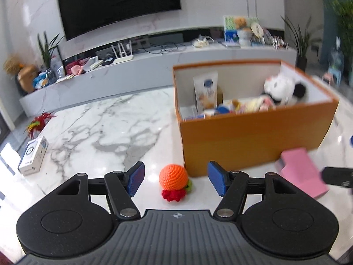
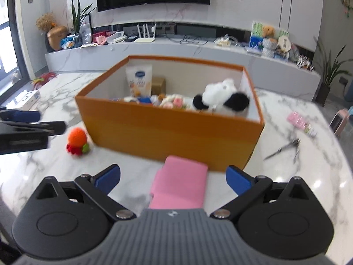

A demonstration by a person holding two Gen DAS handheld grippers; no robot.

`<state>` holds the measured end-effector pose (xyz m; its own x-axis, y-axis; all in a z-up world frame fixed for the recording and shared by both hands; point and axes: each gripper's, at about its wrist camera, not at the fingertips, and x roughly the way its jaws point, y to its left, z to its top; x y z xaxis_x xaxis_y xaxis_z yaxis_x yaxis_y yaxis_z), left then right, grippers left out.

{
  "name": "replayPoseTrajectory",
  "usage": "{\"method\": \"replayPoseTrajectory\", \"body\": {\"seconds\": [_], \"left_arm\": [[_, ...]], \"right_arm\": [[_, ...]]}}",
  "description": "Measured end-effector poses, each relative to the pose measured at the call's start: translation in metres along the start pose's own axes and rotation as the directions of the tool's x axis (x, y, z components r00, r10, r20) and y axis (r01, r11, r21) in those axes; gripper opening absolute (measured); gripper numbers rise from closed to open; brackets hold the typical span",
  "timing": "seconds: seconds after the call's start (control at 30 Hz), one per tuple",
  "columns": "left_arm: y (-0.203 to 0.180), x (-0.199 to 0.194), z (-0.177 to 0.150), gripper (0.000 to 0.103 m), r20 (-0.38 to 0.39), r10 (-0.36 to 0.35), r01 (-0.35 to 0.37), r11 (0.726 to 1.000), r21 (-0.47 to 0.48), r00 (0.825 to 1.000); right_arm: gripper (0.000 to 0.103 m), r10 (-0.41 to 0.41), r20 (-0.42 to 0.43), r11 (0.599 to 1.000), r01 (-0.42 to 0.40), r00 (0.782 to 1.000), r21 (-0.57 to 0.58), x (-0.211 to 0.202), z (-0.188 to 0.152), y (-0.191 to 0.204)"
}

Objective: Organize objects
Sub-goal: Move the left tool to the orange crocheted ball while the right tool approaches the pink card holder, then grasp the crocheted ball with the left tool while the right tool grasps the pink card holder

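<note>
An orange box (image 1: 253, 141) stands on the marble table and holds a panda plush (image 1: 284, 88), a snack pouch (image 1: 206, 90) and several small items. A crocheted orange octopus toy (image 1: 174, 182) lies just in front of the box's left corner, between the open fingers of my left gripper (image 1: 176, 180). A pink box (image 2: 179, 185) lies in front of the orange box (image 2: 167, 128), between the open fingers of my right gripper (image 2: 173, 180). The pink box also shows in the left wrist view (image 1: 302, 172). The octopus (image 2: 77, 141) and the left gripper (image 2: 33, 123) show in the right wrist view.
A white carton (image 1: 33, 155) and a red feathery toy (image 1: 38, 122) lie at the table's left edge. Scissors (image 2: 284, 148) and a pink packet (image 2: 301, 122) lie right of the orange box. A TV console with clutter runs along the far wall.
</note>
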<state>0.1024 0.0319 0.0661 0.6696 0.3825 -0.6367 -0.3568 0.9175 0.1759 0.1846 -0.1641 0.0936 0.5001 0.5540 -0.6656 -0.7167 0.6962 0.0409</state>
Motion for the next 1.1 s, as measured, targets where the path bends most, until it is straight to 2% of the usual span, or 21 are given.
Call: {"method": "replayPoseTrajectory", "body": {"seconds": [0.2, 0.33, 0.47, 0.87, 1.1], "left_arm": [[0.006, 0.034, -0.021, 0.074, -0.024, -0.02, 0.021, 0.998, 0.055, 1.0], [0.012, 0.057, -0.027, 0.074, -0.071, -0.059, 0.062, 0.998, 0.031, 0.996], [0.015, 0.073, -0.028, 0.074, -0.106, -0.057, 0.056, 0.998, -0.01, 0.993], [0.005, 0.084, -0.024, 0.074, -0.135, -0.056, 0.052, 0.998, -0.032, 0.989], [0.012, 0.087, -0.024, 0.074, -0.154, -0.082, 0.064, 0.991, -0.117, 0.985]], "right_arm": [[0.102, 0.059, -0.035, 0.997, -0.057, 0.998, 0.056, 0.019, -0.004, -0.009], [0.102, 0.053, -0.05, 0.997, -0.05, 0.997, 0.057, 0.033, -0.005, -0.011], [0.102, 0.042, -0.082, 0.996, -0.036, 0.996, 0.077, 0.047, -0.009, -0.018], [0.102, -0.008, -0.124, 0.997, 0.017, 0.992, 0.077, 0.072, -0.014, -0.011], [0.102, -0.025, -0.145, 0.997, 0.035, 0.989, 0.065, 0.082, -0.016, -0.007]]}}
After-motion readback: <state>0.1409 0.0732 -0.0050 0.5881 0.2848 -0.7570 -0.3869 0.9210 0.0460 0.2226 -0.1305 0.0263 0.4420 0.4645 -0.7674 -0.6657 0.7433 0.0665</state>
